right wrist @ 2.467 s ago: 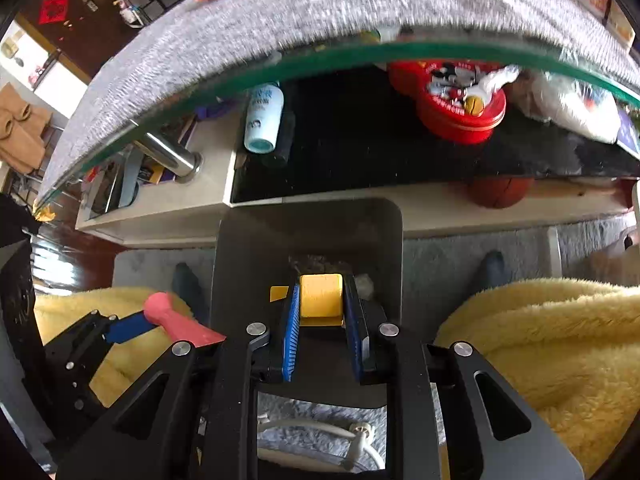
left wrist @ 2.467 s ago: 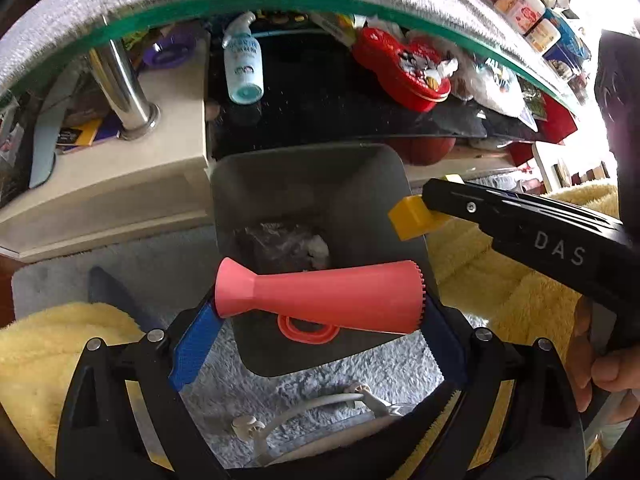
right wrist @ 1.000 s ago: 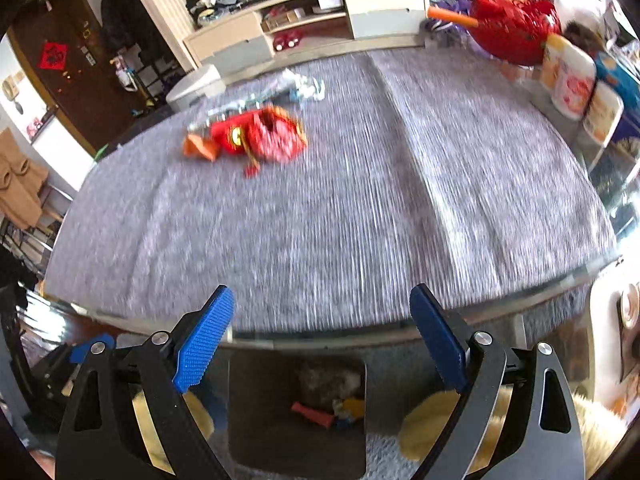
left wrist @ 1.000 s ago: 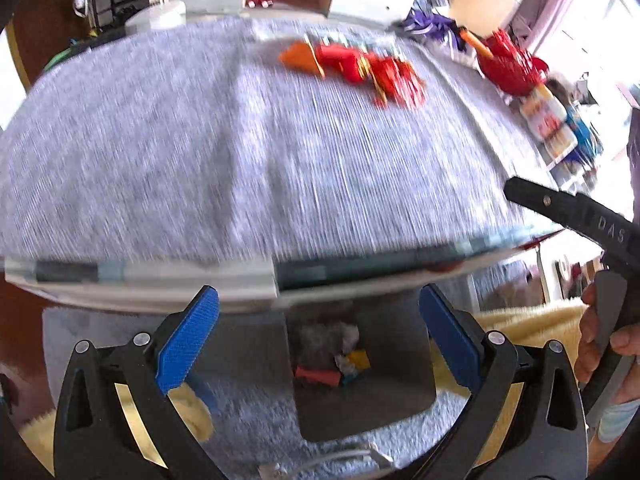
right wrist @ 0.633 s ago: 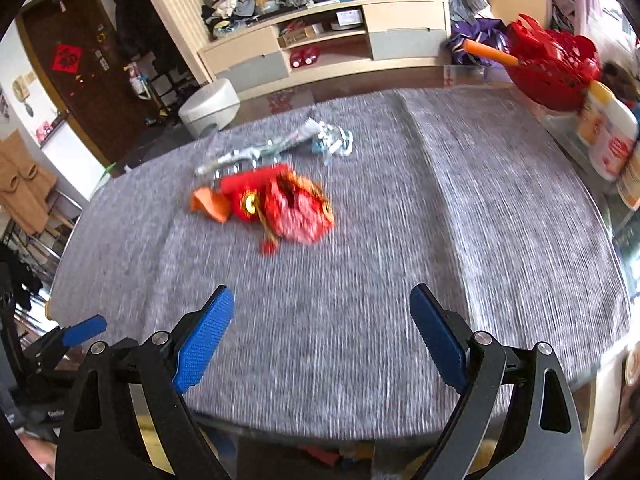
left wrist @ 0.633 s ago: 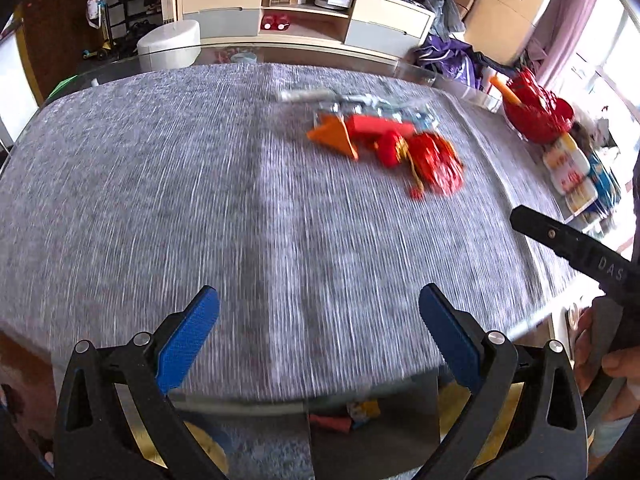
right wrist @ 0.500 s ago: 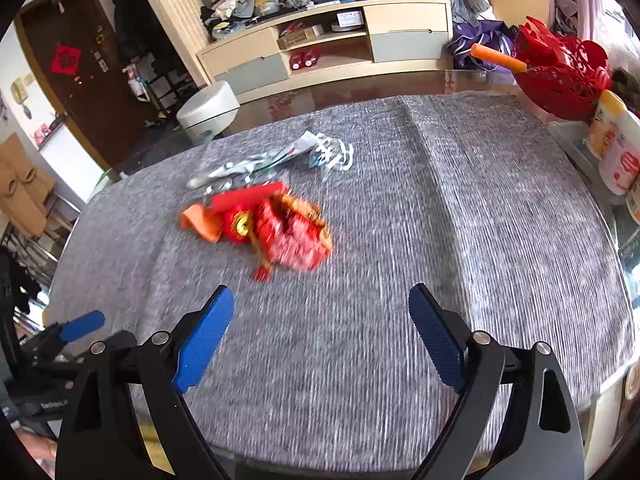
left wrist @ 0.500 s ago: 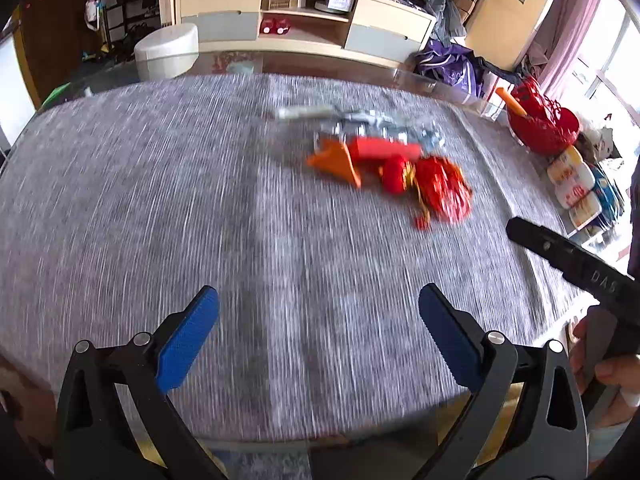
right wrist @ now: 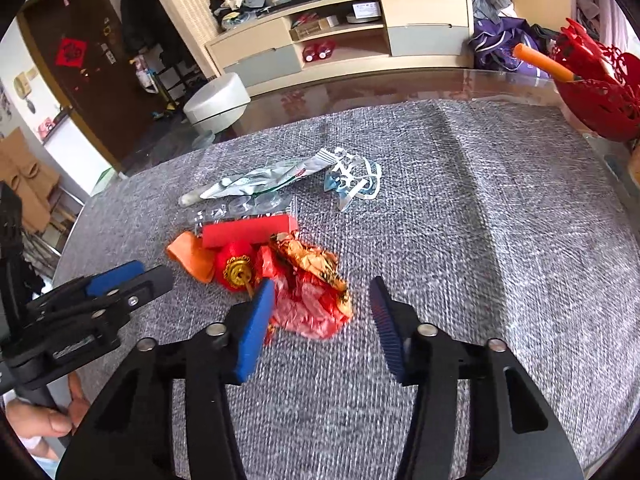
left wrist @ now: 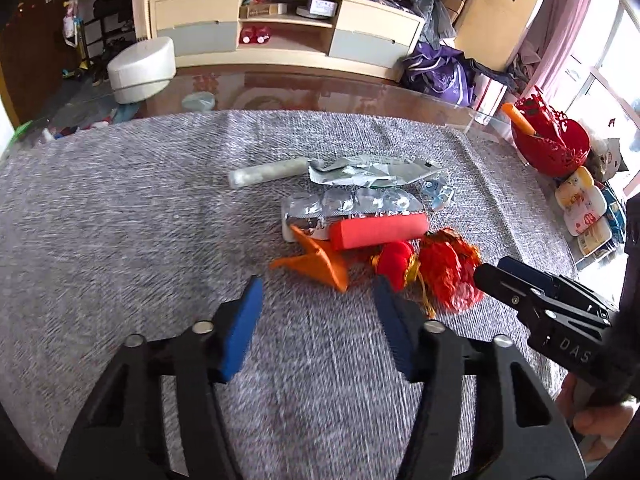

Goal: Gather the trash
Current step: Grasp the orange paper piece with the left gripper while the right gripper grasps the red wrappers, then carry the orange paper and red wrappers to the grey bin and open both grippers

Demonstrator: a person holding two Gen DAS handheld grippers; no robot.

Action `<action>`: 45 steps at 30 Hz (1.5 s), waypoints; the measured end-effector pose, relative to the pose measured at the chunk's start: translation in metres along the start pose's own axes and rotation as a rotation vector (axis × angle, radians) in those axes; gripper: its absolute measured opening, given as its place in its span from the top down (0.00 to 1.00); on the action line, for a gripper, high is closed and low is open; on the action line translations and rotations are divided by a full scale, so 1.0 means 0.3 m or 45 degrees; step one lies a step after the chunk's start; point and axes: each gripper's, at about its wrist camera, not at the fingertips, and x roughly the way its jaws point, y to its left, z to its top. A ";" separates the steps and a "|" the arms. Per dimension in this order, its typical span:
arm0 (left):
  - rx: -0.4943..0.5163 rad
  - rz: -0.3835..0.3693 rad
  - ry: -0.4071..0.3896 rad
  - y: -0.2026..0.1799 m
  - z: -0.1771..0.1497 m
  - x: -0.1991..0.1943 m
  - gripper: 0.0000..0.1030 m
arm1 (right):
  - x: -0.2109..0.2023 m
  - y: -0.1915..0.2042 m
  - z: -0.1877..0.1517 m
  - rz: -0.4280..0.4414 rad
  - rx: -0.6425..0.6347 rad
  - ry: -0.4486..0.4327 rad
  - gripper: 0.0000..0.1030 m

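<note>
A pile of trash lies on the grey table cloth (left wrist: 120,220): a red box (left wrist: 378,230), a blister pack (left wrist: 348,204), a silver foil wrapper (left wrist: 368,170), a white tube (left wrist: 266,172), an orange scrap (left wrist: 316,264), a red lantern ornament (left wrist: 394,262) and a crumpled red and gold wrapper (right wrist: 308,304). My left gripper (left wrist: 316,284) is closing with nothing between its pads; the orange scrap lies just beyond its tips. My right gripper (right wrist: 320,284) is closing too, and the crumpled wrapper sits between its tips, not pressed by both pads.
A red basket (left wrist: 552,144) and several small bottles (left wrist: 580,204) stand at the table's right edge. A blue and white plastic scrap (right wrist: 352,180) lies behind the pile. Beyond the glass table edge are a white stool (left wrist: 142,68) and a low cabinet (left wrist: 280,32).
Both grippers dropped a pink piece and a yellow block into the bin under the table. They then rose over the table and moved up to the pile, and their jaws have narrowed.
</note>
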 end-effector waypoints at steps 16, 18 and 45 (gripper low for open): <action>-0.026 -0.030 0.047 0.037 0.048 0.146 0.81 | 0.090 -0.011 0.000 0.071 0.007 0.047 0.66; -0.016 -0.028 0.046 0.036 0.050 0.146 0.84 | 0.087 -0.005 -0.002 0.070 -0.008 0.047 0.68; 0.131 -0.012 -0.035 -0.139 -0.335 -0.305 0.93 | -0.313 0.057 -0.251 -0.021 -0.054 -0.053 0.71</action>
